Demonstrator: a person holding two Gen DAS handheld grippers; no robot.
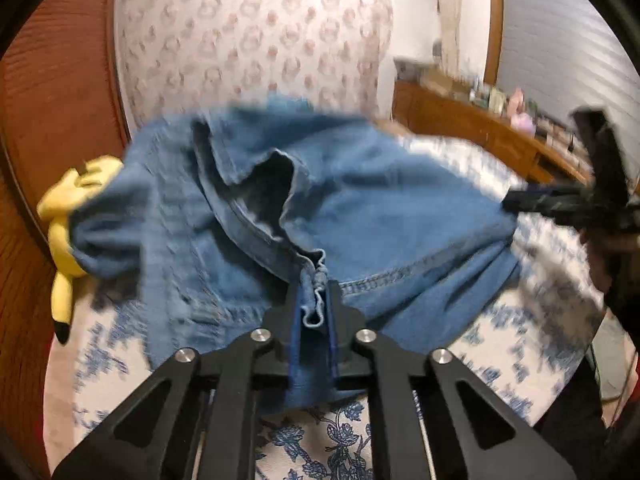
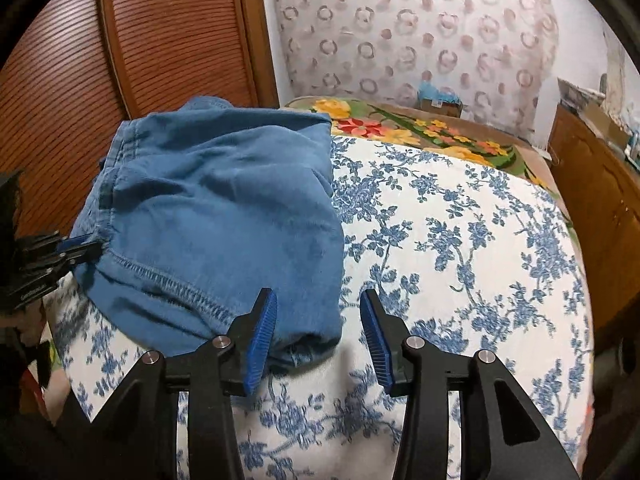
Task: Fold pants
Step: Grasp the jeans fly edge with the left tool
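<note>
Blue-flowered white bedspread (image 2: 460,240) covers one bed in a room with a ribbed wooden door (image 2: 172,28) and ring-patterned wallpaper (image 2: 420,32). One pair of blue denim pants (image 2: 216,208) lies bunched on the spread's left side, near the door. Two handheld grippers work it: the left gripper (image 1: 316,312) is clamped tight on a gathered fold of hem, while the right gripper (image 2: 318,336) stands partly spread, its two blue pads (image 2: 262,340) bare, the left pad just beside the pants' near corner and pressing on nothing. One yellow plush toy (image 1: 64,236) lies beside the denim, and one floral blanket (image 2: 400,124) lies beyond the spread.
</note>
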